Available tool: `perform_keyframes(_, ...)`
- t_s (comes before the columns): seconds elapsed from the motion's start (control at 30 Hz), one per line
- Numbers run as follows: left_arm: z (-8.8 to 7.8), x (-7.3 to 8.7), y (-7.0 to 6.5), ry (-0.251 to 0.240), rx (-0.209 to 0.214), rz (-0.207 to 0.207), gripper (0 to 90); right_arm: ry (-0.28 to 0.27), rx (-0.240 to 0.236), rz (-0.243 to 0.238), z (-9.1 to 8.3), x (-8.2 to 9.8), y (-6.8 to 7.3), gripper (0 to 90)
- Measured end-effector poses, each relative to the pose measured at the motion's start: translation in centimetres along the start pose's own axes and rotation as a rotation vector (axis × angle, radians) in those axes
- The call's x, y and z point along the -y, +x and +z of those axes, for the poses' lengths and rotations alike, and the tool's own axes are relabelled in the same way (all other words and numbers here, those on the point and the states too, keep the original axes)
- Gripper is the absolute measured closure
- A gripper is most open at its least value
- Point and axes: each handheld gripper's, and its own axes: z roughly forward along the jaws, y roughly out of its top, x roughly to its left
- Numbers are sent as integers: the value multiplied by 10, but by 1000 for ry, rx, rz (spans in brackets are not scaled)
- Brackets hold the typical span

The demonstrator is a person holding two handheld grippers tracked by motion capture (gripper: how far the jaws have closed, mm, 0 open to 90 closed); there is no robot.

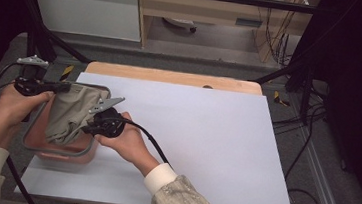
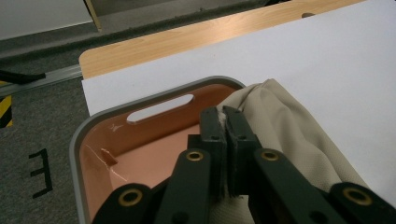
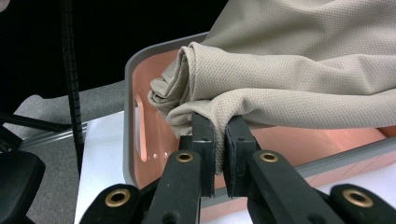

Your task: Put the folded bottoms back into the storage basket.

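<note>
The jaws of the left gripper (image 2: 223, 122) are pressed together on an edge of the beige cloth (image 2: 299, 140), a thin sliver of fabric showing between the pads. The jaws of the right gripper (image 3: 217, 128) likewise pinch a bunched fold of the same cloth (image 3: 299, 60), which bulges over their tips.

Taking the pink basket (image 1: 32, 140) with its grey rim as the landmark: the cloth (image 1: 70, 109) hangs stretched over the basket's opening, part of it sagging inside, part draped across the rim on the side toward the white sheet (image 1: 206, 134) that covers the table. The left gripper (image 1: 62, 88) holds near the basket's far corner, the right gripper (image 1: 89, 123) at the rim facing the sheet, with the hands just behind them.

The step in hand looks like lifting the cloth out of the basket, or lowering it in; the frames do not settle which. If it is coming out, the next move calls for raising both grips together until the sagging part clears the rim, then carrying it sideways over the sheet without dragging the light basket along.
</note>
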Motion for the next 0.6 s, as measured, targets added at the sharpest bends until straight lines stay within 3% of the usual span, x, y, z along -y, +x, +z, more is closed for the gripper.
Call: perform_keyframes(0.6,2,8,5,5,-1,-15,880,10,-6,4,8,1,0,851)
